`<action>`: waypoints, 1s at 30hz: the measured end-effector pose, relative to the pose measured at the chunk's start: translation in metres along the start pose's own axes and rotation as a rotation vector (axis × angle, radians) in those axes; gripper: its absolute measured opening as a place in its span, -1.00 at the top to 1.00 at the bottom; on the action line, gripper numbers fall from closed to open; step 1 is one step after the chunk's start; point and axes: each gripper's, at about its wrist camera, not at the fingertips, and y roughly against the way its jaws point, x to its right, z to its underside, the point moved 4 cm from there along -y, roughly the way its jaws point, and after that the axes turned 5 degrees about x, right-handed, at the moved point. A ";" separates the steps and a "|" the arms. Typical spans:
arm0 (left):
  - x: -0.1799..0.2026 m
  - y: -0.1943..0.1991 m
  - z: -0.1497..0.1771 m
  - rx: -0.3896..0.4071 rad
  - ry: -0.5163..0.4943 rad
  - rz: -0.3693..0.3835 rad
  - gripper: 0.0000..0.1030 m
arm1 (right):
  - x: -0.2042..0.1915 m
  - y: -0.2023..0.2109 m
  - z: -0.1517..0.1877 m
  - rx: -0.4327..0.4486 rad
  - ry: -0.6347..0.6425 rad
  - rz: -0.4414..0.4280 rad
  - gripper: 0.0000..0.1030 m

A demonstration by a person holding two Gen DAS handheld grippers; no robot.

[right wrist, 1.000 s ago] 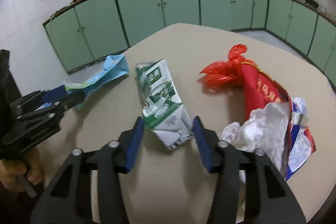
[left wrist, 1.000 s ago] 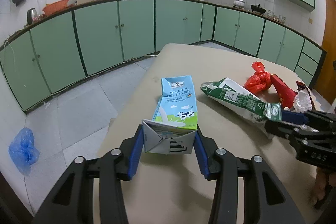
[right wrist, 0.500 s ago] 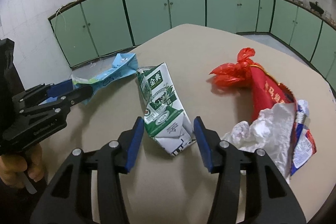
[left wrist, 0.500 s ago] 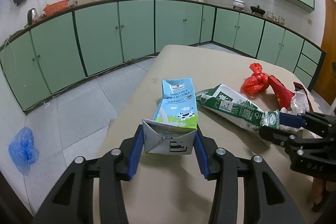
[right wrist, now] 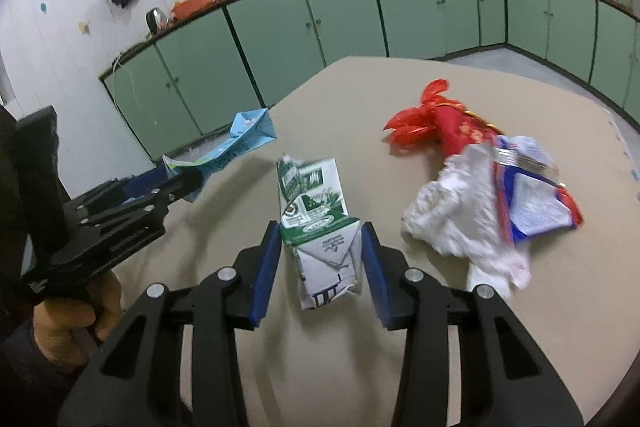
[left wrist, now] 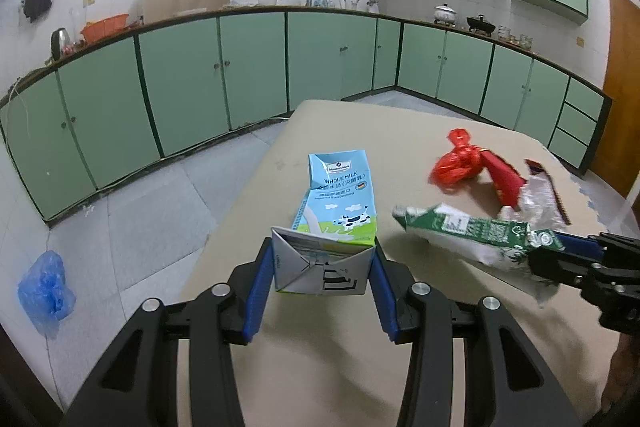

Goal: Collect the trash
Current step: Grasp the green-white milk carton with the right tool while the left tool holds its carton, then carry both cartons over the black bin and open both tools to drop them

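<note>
The light-blue flattened whole-milk carton (left wrist: 340,211) is being clamped at its folded end by the left gripper (left wrist: 322,279) above the beige counter (left wrist: 320,379). Just right of it, the crumpled green-and-white carton (right wrist: 320,223) is being closed on by the right gripper (right wrist: 318,267), pads touching, beside the red plastic bag (right wrist: 424,119).

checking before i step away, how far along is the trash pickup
Nothing looks binned yet. In hand: the left gripper clamps the blue milk carton; the right gripper, jaws just closing, grips the green carton, lifted off the table. Left: red bag, white wrapper, blue-red packet.
</note>
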 end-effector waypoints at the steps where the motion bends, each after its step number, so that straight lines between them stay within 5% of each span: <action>1: 0.003 0.005 -0.001 0.004 0.000 0.005 0.12 | 0.000 0.007 0.001 0.004 -0.005 -0.001 0.27; 13: 0.067 0.064 -0.008 0.051 -0.055 0.084 0.12 | 0.016 0.106 0.005 0.084 -0.037 0.047 0.33; 30: 0.221 0.118 -0.004 0.079 -0.203 0.321 0.12 | 0.129 0.259 0.060 0.187 -0.221 0.290 0.33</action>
